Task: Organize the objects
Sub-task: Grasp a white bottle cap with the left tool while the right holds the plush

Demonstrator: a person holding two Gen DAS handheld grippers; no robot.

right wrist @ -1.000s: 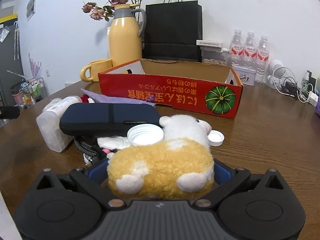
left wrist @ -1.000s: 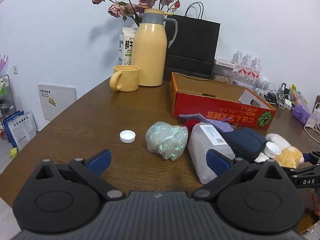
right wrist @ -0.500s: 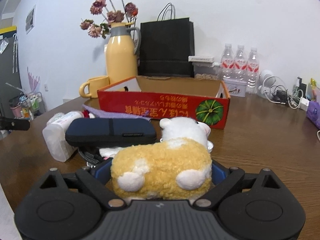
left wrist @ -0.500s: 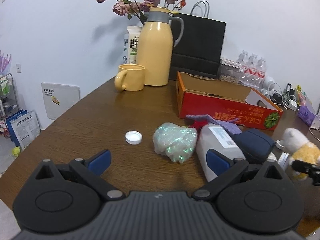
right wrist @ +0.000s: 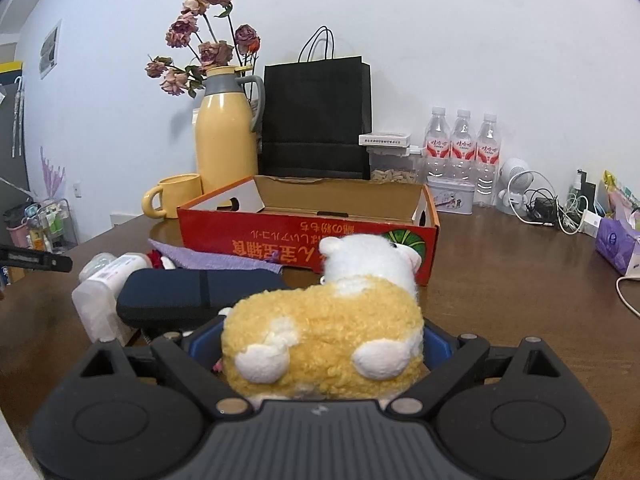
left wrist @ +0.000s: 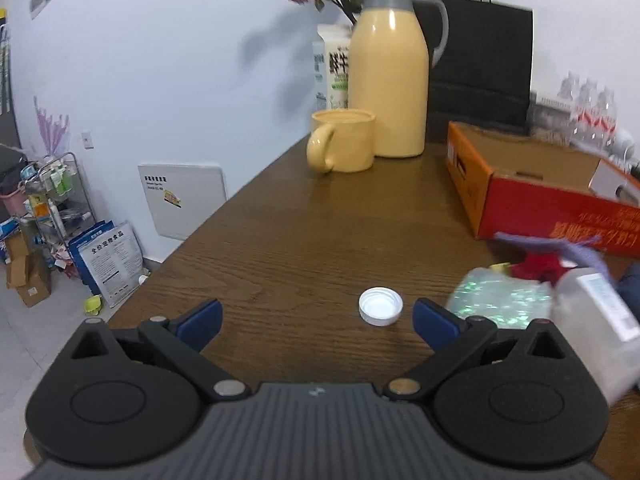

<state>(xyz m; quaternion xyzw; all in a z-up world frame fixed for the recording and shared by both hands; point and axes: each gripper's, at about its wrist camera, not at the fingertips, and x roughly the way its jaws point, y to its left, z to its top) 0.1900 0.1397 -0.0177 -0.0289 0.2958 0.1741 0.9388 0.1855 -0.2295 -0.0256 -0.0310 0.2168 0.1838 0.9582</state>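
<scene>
The left gripper point(left wrist: 316, 316) holds its blue-tipped fingers point(left wrist: 200, 318) spread wide over the brown table point(left wrist: 280, 240), with nothing between them but a white bottle cap point(left wrist: 380, 306) lying just inside the right fingertip. A second ago that cap lay well left of centre and the shiny crumpled bag point(left wrist: 500, 300) sat between the fingers; now the bag lies outside and just beyond the right fingertip, with the white plastic bottle point(left wrist: 596, 328) further right. That edge is blurred, so the bottle's exact pose is uncertain. Ahead of the fingers stand a yellow mug point(left wrist: 344, 140) and a yellow thermos point(left wrist: 390, 72); ahead and to the right is the red cardboard box point(left wrist: 540, 204).

The right gripper point(right wrist: 320, 344) is clenched on a yellow-and-white plush toy point(right wrist: 324, 336), its fingers pressing both flanks. Its jaws narrowed slightly within the last second. The toy now sits higher, hiding the white caps seen around it earlier. The navy pouch point(right wrist: 192, 296) lies beyond the left finger, the box straight ahead.
</scene>
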